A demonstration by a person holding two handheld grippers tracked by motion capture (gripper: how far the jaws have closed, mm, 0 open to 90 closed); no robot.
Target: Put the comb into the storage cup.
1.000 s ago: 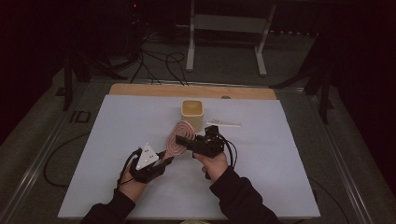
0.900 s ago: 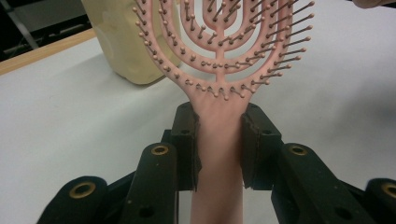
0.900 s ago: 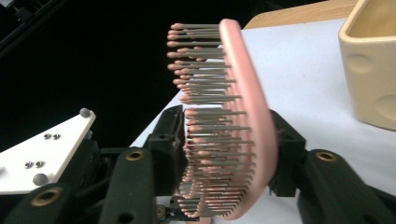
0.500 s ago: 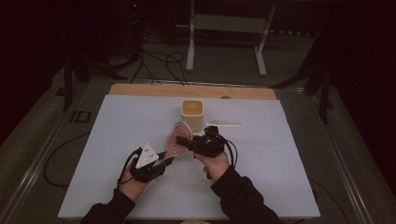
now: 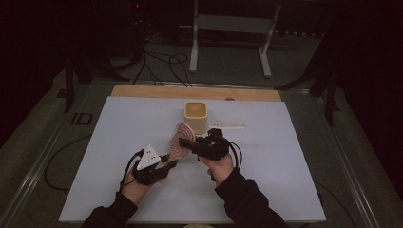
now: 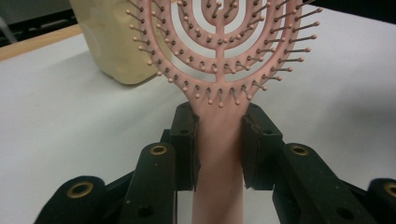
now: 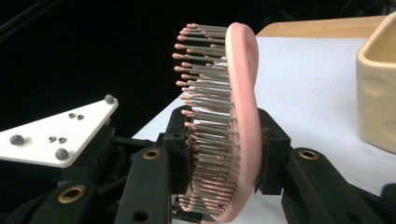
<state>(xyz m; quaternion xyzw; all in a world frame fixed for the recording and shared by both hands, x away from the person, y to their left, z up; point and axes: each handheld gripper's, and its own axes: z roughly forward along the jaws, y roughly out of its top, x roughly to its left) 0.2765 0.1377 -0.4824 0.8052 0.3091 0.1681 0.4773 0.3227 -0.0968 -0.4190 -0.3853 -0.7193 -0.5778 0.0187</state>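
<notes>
Pink hairbrush (image 6: pixel 219 93) between both grippers' jaws, apparently off the table (image 5: pixel 285 156).

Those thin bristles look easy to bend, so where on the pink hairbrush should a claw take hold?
By the smooth handle of the pink hairbrush, closing across its two narrow edges from the butt end, as the left claw does. The handle is flat, straight and bristle-free; the head is curved and spiked.

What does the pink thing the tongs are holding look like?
Start at the white table, in front of the square cream cup. The flat pink plastic hairbrush is lifted between both tongs. It alone has looping openwork and ball-tipped bristles.
</notes>
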